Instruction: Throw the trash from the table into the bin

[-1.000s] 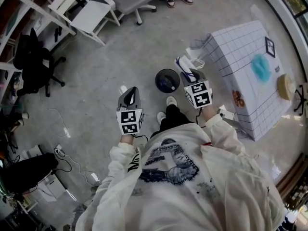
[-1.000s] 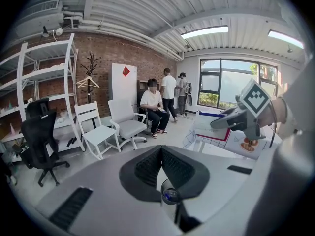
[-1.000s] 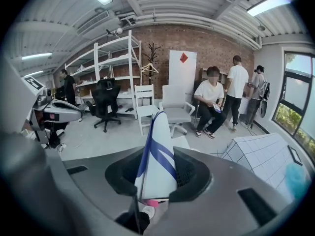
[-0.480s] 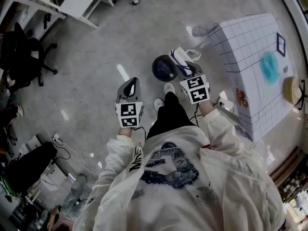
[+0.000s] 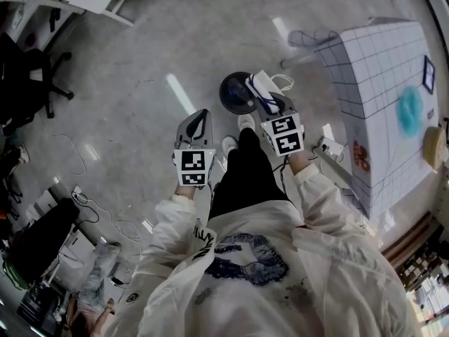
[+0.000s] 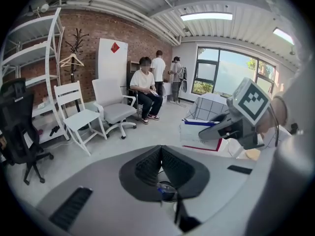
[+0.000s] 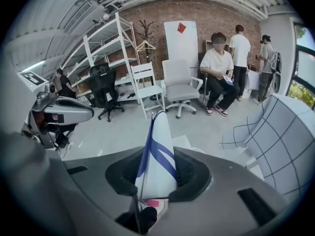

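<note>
Now standing over a dark round bin (image 5: 233,93) on the grey floor (image 5: 140,69), with white shoes (image 5: 245,123) just short of it. Gripping a white wrapper (image 7: 157,136) with blue stripes in the right gripper (image 7: 158,159): clamped from both sides by its lower part, standing upright, poking well past the tips. From the head view, held out ahead and pointing downward, with the wrapper overlapping the bin's right rim; cannot tell whether touching the bin or clear above it. Carrying nothing in the left gripper (image 6: 161,154): shut tight, pad against pad, with nothing caught between. Held out on the left, alongside the right one and apart from it, aimed downward toward the floor near the bin. Off to the right, a table (image 5: 379,83) draped in a white checked cloth, with a light-blue item (image 5: 410,111) and a round tan item (image 5: 435,146) lying on top, well apart from both grippers. Farther back in the room, seen from the gripper views, a white chair (image 6: 76,117), a grey office chair (image 6: 115,109), white shelving (image 7: 106,53) against a brick wall (image 7: 162,14), and a seated person (image 7: 219,70) with two others standing nearby.
</note>
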Demonstrator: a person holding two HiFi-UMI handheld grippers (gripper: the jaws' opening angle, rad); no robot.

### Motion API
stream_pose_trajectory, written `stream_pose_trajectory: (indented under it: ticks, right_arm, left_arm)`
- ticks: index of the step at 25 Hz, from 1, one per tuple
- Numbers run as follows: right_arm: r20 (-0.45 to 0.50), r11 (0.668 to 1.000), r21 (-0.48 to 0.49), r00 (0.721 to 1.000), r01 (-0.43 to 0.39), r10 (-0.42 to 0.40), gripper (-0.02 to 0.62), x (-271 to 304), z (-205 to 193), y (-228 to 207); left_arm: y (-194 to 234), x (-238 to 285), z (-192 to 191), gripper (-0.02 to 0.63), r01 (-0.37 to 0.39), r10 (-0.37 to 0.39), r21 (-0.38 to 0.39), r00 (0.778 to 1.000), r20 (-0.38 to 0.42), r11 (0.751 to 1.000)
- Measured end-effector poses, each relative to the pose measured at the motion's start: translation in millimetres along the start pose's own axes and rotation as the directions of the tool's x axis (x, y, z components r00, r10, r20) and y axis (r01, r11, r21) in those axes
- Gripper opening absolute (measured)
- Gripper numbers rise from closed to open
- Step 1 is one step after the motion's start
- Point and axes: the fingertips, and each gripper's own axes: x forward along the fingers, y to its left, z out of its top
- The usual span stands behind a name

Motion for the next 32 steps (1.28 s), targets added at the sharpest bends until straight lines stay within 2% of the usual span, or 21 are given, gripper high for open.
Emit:
stream_pose_trajectory:
  ticks: [7,18,23,32]
  right_arm:
    - [-0.091,0.999,-0.002,0.995,-0.050,0.050,0.104,61.1,-52.5,4.3]
    - [-0.175,0.997,0.027,0.982,-0.073,0.076,0.104,149.7,-117.0,-4.0]
    - [-0.228,0.995,0.050,0.969,-0.081,0.090,0.103,190.0,-156.9,-9.6]
    - [-0.311,0.986,0.063,0.936,-0.152,0.164,0.103,262.5,-219.4,-12.5]
  left_arm:
    - [-3.2,55.3,-48.2,0.006,0.041,-0.042,-0.032,0.999,-0.030,0.999]
    - [13.3,127.4,-116.3,0.006,0.014,-0.021,-0.079,0.996,-0.090,0.997]
    - [14.0,152.5,-149.6,0.006,0.010,-0.021,-0.094,0.992,-0.121,0.995]
    - [14.7,197.0,-199.7,0.006,0.014,-0.031,-0.116,0.988,-0.149,0.993]
